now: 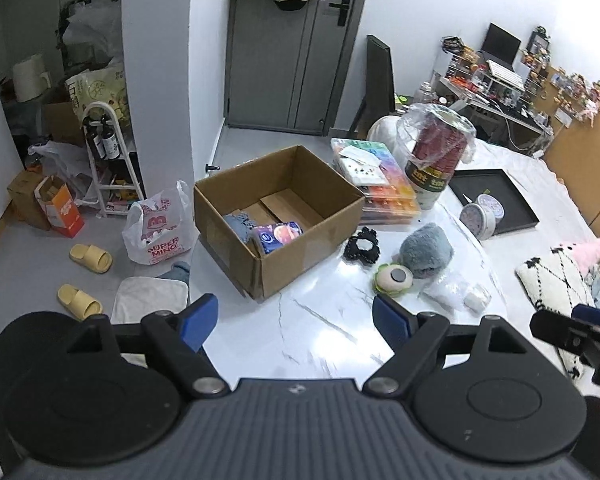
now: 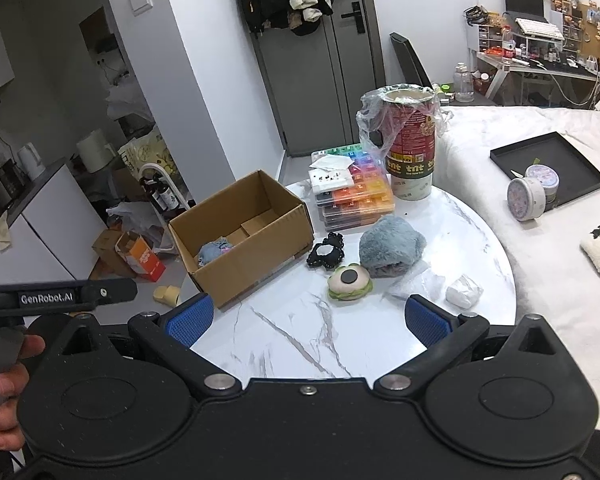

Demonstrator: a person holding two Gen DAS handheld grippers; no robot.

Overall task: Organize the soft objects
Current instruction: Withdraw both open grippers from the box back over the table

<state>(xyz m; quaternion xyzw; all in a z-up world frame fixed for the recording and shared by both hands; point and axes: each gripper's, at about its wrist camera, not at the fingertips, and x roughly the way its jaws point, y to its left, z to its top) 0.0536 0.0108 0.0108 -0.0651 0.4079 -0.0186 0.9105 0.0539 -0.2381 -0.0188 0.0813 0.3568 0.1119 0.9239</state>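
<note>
An open cardboard box [image 1: 308,216] [image 2: 260,248] stands on the round white marble table [image 1: 320,328] [image 2: 300,340]. Inside lie a blue soft item [image 1: 238,228] [image 2: 212,252] and a colourful packet [image 1: 278,234]. To its right lie a black scrunchie [image 1: 363,246] [image 2: 326,250], a grey-blue fluffy item [image 1: 426,250] [image 2: 392,246], a green-and-cream plush [image 1: 394,278] [image 2: 348,282] and a white wad on clear plastic [image 1: 476,298] [image 2: 464,290]. My left gripper [image 1: 294,320] is open and empty above the near table edge. My right gripper [image 2: 308,318] is open and empty, also at the near edge.
Stacked colourful organiser cases [image 1: 380,184] [image 2: 352,192] and a tall tub with a plastic liner [image 1: 436,152] [image 2: 410,140] stand behind the soft items. A bed with a black tray [image 2: 548,164] is at the right. Bags, slippers [image 1: 90,258] and a rack crowd the floor at the left.
</note>
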